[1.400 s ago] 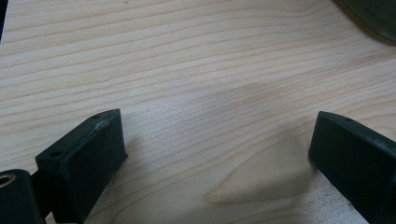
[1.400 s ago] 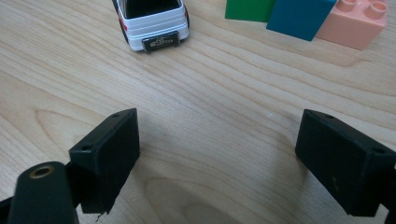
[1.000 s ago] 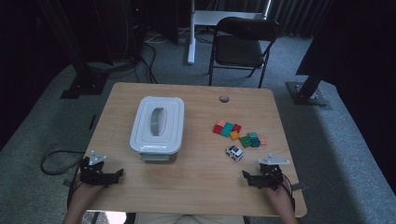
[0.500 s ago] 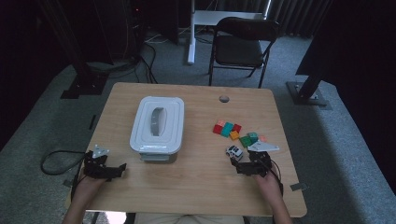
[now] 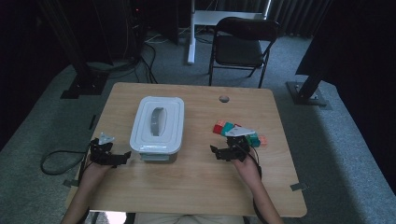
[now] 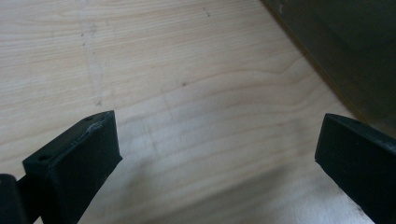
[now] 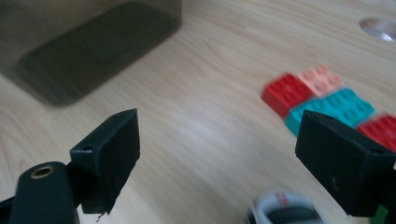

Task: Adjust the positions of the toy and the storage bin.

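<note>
You are holding your right hand-held gripper (image 5: 215,152) wide open and empty just above the pale wooden worktop (image 5: 196,186), right beside the cluster of red, teal and salmon plastic building bricks (image 7: 322,100). Your left hand-held gripper (image 5: 125,156) is also gaping wide, gripping nothing, just beside the white lidded plastic storage box (image 5: 158,123).

I'm seeing my left gripper (image 5: 108,155) and right gripper (image 5: 229,151) showing as black, angular frames, each wearing a pale grey three-cornered plate on top. The jaws are looking like matte black blocks with small screw holes. A dark cable (image 5: 53,161) is trailing from the left one.
</note>
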The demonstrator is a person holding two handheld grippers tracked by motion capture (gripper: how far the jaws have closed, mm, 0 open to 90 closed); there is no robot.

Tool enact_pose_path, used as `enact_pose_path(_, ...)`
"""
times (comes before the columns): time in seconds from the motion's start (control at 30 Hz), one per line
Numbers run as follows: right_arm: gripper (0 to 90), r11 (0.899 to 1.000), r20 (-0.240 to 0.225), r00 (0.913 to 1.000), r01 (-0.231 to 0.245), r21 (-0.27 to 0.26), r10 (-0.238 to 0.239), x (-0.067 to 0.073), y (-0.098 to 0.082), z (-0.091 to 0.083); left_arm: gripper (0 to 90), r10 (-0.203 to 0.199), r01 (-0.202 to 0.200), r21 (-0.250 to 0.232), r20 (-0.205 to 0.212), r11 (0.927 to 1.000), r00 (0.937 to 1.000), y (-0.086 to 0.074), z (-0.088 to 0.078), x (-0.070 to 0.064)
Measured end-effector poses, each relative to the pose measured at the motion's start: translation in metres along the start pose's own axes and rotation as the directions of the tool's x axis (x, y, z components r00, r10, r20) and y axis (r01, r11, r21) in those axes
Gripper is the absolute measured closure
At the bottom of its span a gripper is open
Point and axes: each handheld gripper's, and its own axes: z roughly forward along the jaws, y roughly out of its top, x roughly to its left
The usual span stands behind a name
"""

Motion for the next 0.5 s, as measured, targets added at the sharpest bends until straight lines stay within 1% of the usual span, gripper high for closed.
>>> enact_pose_path(0.13, 13.6, 1.000, -0.026, 0.9996, 0.004, -0.017, -0.005, 0.009, 0.013, 0.017, 0.5, -0.002, 0.002, -0.008, 0.009, 1.0000, 1.0000, 0.007, 0.005, 0.001)
enact_pose_path(0.2, 13.6, 1.000, -0.030, 0.9995, 0.008, -0.022, -0.009, 0.013, 0.018, 0.026, 0.5, -0.003, 0.003, -0.014, 0.010, 0.9999, 0.9999, 0.011, 0.008, 0.001)
enact_pose_path(0.23, 13.6, 1.000, -0.032, 0.9995, 0.006, -0.018, -0.007, 0.014, 0.020, 0.031, 0.5, -0.009, 0.009, -0.019, 0.005, 0.9998, 0.9999, 0.013, 0.009, 0.002)
enact_pose_path(0.33, 13.6, 1.000, -0.042, 0.9991, 0.007, -0.012, -0.007, 0.019, 0.025, 0.046, 0.5, -0.018, 0.019, -0.030, 0.010, 0.9994, 0.9998, 0.020, 0.013, 0.004)
enact_pose_path(0.43, 13.6, 1.000, -0.046, 0.9989, 0.011, -0.006, -0.011, 0.024, 0.027, 0.059, 0.5, -0.016, 0.016, -0.046, 0.009, 0.9988, 0.9998, 0.027, 0.016, 0.005)
enact_pose_path(0.5, 13.6, 1.000, -0.037, 0.9992, 0.016, 0.007, -0.016, 0.027, 0.029, 0.067, 0.5, -0.012, 0.013, -0.051, 0.015, 0.9986, 0.9998, 0.032, 0.019, 0.005)
